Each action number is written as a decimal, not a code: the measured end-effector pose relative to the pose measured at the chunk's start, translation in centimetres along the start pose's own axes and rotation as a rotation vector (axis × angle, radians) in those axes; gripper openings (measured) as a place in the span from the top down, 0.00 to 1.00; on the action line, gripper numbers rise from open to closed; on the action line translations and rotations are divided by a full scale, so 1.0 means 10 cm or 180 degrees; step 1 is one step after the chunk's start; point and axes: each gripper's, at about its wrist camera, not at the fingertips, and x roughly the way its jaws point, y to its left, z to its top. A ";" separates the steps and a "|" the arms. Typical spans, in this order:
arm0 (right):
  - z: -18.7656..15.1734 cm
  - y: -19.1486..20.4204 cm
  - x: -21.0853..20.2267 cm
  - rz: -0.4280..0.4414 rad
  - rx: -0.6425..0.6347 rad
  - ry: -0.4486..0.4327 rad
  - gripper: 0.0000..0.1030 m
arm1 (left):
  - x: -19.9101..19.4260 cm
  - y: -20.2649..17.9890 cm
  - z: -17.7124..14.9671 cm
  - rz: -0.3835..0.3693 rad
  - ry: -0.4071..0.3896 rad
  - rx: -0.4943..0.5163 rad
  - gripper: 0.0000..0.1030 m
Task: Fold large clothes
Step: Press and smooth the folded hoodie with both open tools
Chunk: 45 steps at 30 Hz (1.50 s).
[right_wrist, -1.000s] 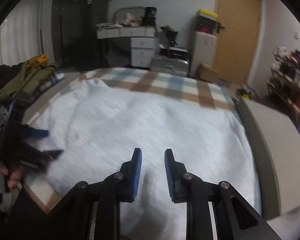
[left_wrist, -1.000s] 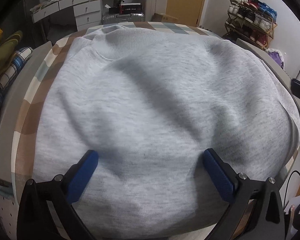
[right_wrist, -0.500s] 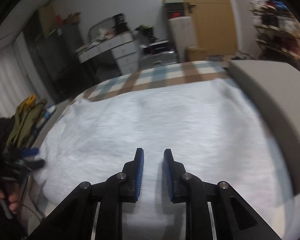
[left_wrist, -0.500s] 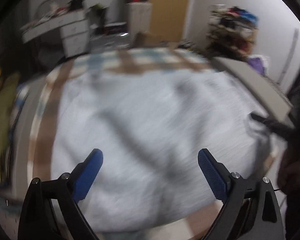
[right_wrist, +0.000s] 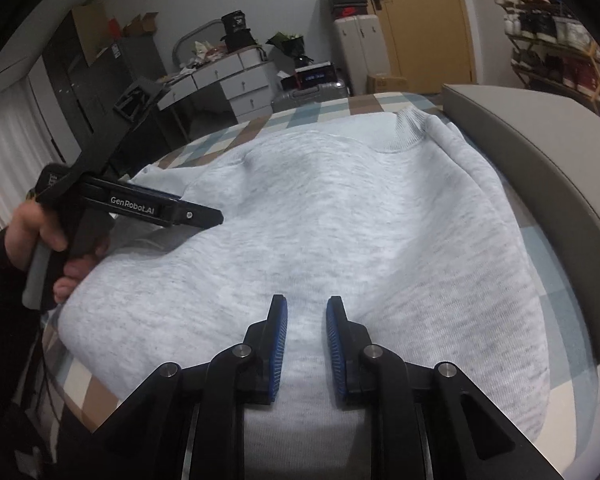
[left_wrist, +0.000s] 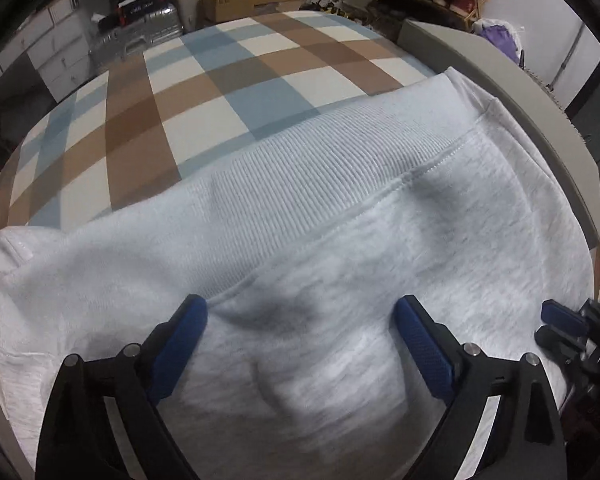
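A light grey sweatshirt (right_wrist: 332,216) lies spread on the checked bed cover, collar (right_wrist: 410,128) at the far side in the right wrist view. In the left wrist view the sweatshirt (left_wrist: 340,280) fills the near half, its ribbed hem band (left_wrist: 320,176) running across. My left gripper (left_wrist: 300,320) is wide open just above the cloth near the hem, holding nothing; it also shows in the right wrist view (right_wrist: 204,216) at the left. My right gripper (right_wrist: 306,312) hovers over the near part of the sweatshirt, jaws slightly apart and empty; its tip shows in the left wrist view (left_wrist: 556,320).
The checked bed cover (left_wrist: 220,80) extends beyond the hem. A grey padded headboard (right_wrist: 540,160) runs along the right side. Drawers (right_wrist: 240,84), a suitcase (left_wrist: 140,36), a door (right_wrist: 420,20) and a shoe rack (right_wrist: 556,52) stand beyond the bed.
My left gripper has swung round to the sweatshirt's hem side and now looks across the bare checked cover. My right gripper has turned to look along the sweatshirt toward the collar.
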 end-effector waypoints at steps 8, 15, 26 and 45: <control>0.88 0.22 0.11 0.0481 -0.0043 -0.0193 0.78 | -0.81 -0.03 -0.40 0.0058 -0.0477 -0.0236 0.12; 0.95 0.14 1.18 -0.0012 0.0011 0.0450 0.84 | -0.48 0.60 -0.89 0.0427 -0.0211 -0.0719 0.11; 0.34 0.44 0.19 -0.0878 -0.0437 0.0062 0.67 | -0.42 0.57 -1.08 0.0390 -0.0800 -0.0638 0.08; 0.09 1.22 0.80 -0.0276 -0.1038 0.0345 0.75 | -0.76 0.31 -1.55 -0.0020 -0.0637 -0.0524 0.15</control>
